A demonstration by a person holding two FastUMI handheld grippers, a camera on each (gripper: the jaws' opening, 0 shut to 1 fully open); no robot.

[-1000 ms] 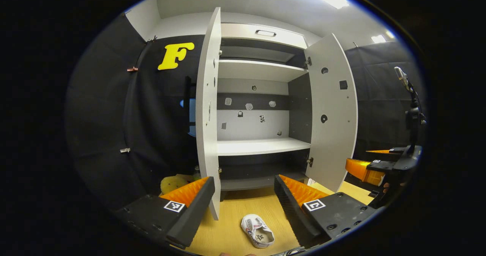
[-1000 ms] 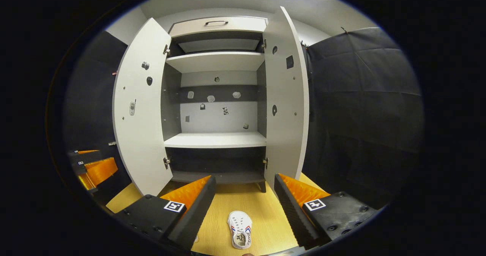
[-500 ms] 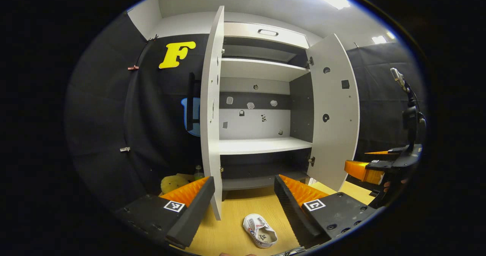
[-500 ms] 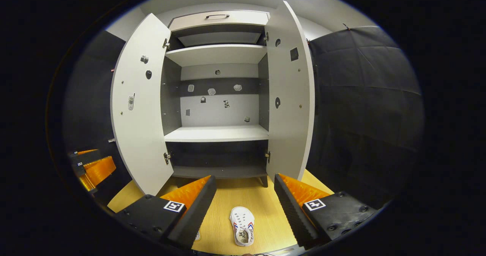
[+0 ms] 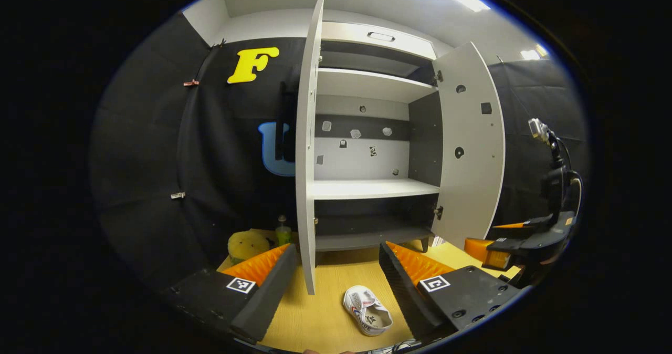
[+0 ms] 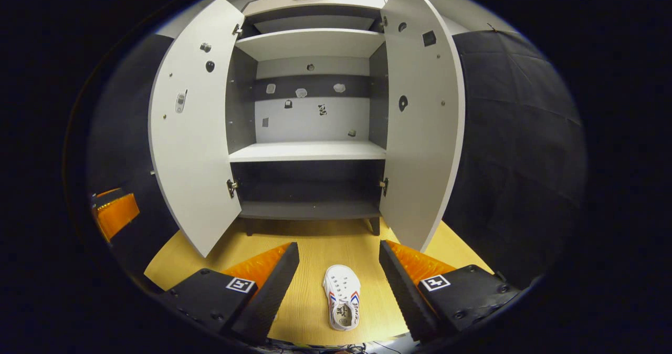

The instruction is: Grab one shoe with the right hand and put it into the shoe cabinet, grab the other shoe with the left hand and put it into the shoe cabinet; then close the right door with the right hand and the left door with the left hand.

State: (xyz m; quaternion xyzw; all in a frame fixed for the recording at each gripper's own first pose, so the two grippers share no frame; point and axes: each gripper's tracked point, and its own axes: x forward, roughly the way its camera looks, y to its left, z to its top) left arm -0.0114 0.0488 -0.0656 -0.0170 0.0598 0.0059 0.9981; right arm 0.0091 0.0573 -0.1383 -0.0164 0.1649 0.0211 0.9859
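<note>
Left gripper view: the left gripper is held with its jaws spread and nothing between them. A white shoe lies on its side on the wooden floor, in front of the open shoe cabinet. The left door is seen edge-on; the right door stands wide.

Right gripper view: the right gripper is likewise spread and empty. A second white shoe lies upright on the floor, toe towards the cabinet, between the fingers' line of approach. The shelves appear bare. For a sound grasp, the jaws should be lowered astride the shoe's sides and closed at mid-length.
</note>
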